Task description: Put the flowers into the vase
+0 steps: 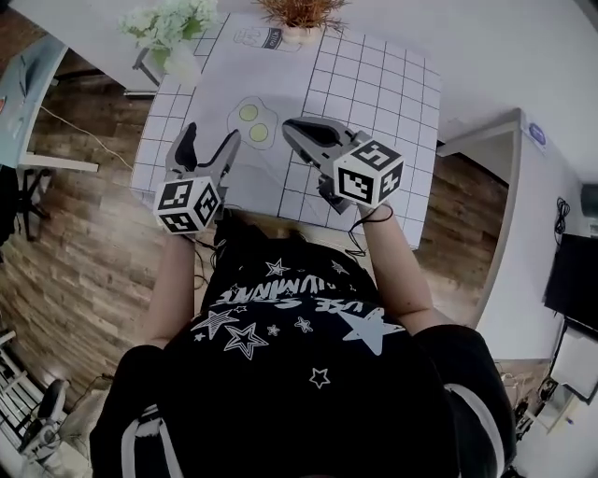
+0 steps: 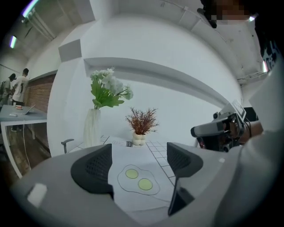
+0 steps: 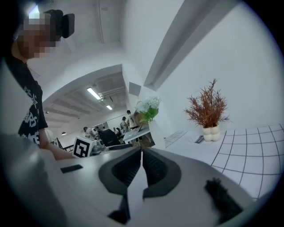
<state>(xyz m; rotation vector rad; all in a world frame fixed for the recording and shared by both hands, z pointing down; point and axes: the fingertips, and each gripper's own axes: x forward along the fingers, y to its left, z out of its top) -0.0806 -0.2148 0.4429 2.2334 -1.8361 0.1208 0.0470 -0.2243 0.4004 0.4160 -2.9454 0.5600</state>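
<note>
In the head view the top edge cuts off the reddish dried plant (image 1: 301, 11) and the white flowers (image 1: 168, 23), and the person's dark shirt (image 1: 299, 373) hides the tabletop's (image 1: 374, 93) near edge. In the right gripper view the right gripper (image 3: 142, 153) hides the vase's (image 3: 158, 131) base; distant people (image 3: 117, 128) are too small to make out.
</note>
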